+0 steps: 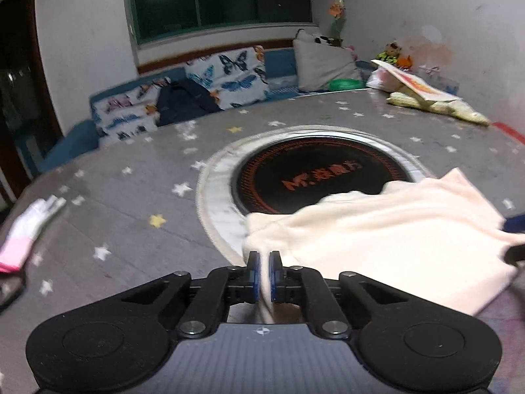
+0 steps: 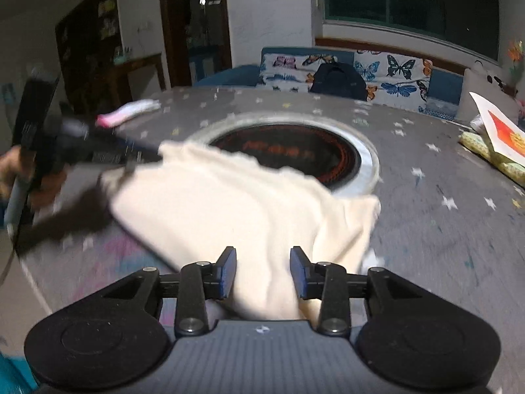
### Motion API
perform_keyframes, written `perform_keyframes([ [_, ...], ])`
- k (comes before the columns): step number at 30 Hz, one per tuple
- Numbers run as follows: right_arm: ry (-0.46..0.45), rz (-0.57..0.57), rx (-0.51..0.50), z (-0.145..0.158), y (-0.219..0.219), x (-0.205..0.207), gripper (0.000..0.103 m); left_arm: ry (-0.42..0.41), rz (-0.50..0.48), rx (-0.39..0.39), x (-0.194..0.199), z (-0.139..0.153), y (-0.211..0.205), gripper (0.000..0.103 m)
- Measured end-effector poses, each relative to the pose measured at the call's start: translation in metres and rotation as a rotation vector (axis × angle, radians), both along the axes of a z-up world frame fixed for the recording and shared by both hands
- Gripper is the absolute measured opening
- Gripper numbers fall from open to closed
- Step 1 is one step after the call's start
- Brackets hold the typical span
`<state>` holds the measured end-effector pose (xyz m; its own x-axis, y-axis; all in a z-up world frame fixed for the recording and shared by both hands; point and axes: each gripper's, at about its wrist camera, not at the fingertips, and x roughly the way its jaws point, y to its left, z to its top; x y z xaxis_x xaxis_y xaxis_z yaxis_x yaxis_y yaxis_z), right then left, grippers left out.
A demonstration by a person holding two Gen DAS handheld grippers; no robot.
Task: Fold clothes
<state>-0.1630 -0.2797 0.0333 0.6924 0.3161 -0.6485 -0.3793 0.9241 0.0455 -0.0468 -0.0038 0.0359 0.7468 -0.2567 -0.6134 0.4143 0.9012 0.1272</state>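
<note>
Left gripper (image 1: 264,256) pinching soft cream garment (image 1: 377,229), right gripper (image 2: 263,264) spread.

The garment (image 1: 387,239) is cream. The desk (image 1: 131,197) is grey with white and yellow stars, its round inset (image 1: 315,177) black with orange lettering. The glove (image 1: 26,229) is white and pink.

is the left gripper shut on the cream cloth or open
Shut on it. In the left wrist view the left gripper has its blue pads nearly together with a thin edge of the cream cloth pinched between them.
</note>
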Motion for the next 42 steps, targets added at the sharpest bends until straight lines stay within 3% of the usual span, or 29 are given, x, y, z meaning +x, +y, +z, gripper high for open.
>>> perform_keyframes([
  [6,0.018,-0.069,0.101,0.008,-0.030,0.000,0.036,-0.011,0.011,0.029,0.003,-0.001,-0.002,0.007],
  [12,0.044,-0.179,0.162,0.001,-0.053,0.041,0.029,-0.045,0.022,0.004,-0.007,0.015,-0.002,0.013],
  [13,0.050,-0.184,0.159,-0.002,-0.052,0.046,0.029,-0.050,0.004,-0.002,-0.010,0.018,-0.003,0.013],
  [17,0.060,-0.176,0.126,-0.013,-0.045,0.060,0.009,-0.033,-0.072,-0.015,-0.023,0.019,-0.011,0.014],
  [23,0.002,-0.204,-0.018,-0.007,-0.038,0.060,0.005,0.032,-0.110,0.023,-0.031,-0.002,-0.021,0.016],
  [25,0.004,-0.194,-0.039,-0.008,-0.034,0.061,0.007,0.029,-0.099,0.020,-0.033,-0.003,-0.022,0.021],
  [29,-0.030,-0.148,-0.007,0.000,-0.017,0.058,0.011,0.036,-0.066,-0.016,-0.032,0.003,-0.017,0.050],
  [32,-0.056,-0.114,0.017,0.006,-0.004,0.055,0.028,0.037,-0.030,-0.030,-0.032,0.007,-0.015,0.064],
  [36,-0.082,-0.069,0.046,0.012,0.015,0.053,0.040,0.061,0.026,-0.045,-0.031,0.008,-0.011,0.075],
  [42,-0.046,-0.036,0.062,-0.008,0.033,0.057,0.052,0.093,0.086,-0.042,-0.034,0.003,-0.006,0.091],
])
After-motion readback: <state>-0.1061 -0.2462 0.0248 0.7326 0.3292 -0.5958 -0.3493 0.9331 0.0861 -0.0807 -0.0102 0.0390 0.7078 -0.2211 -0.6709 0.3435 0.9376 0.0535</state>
